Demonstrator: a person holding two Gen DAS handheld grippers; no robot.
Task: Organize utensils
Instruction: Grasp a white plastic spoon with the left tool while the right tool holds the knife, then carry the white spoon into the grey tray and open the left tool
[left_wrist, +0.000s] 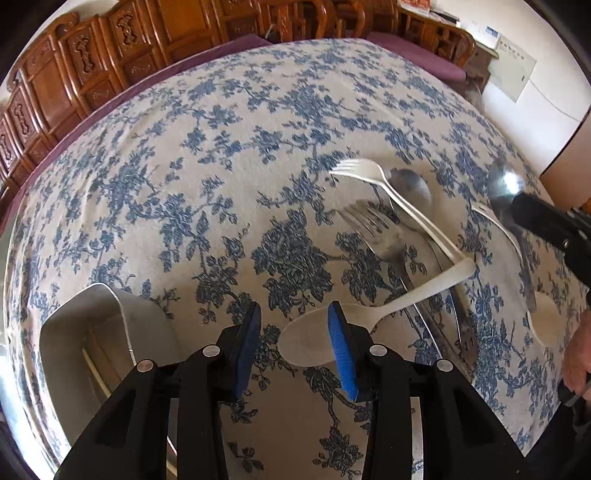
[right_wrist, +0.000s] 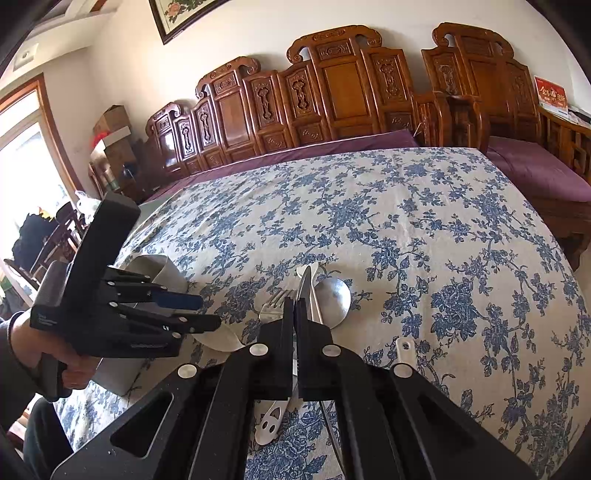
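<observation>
A grey, round-cornered container (left_wrist: 88, 332) sits at the lower left of the left wrist view on the table (left_wrist: 258, 129), which wears a cream cloth with blue flowers; its contents are hard to make out. The left gripper (left_wrist: 295, 347), blue-padded, stands partly open and empty above the bowl of a matte white plastic spoon (left_wrist: 314, 343). Right of it lie a white plastic fork (left_wrist: 369, 177), a shiny metal fork (left_wrist: 376, 229) and a metal spoon (left_wrist: 413, 192). The right gripper (right_wrist: 295, 306) is clamped on a thin metal utensil (right_wrist: 304, 284).
</observation>
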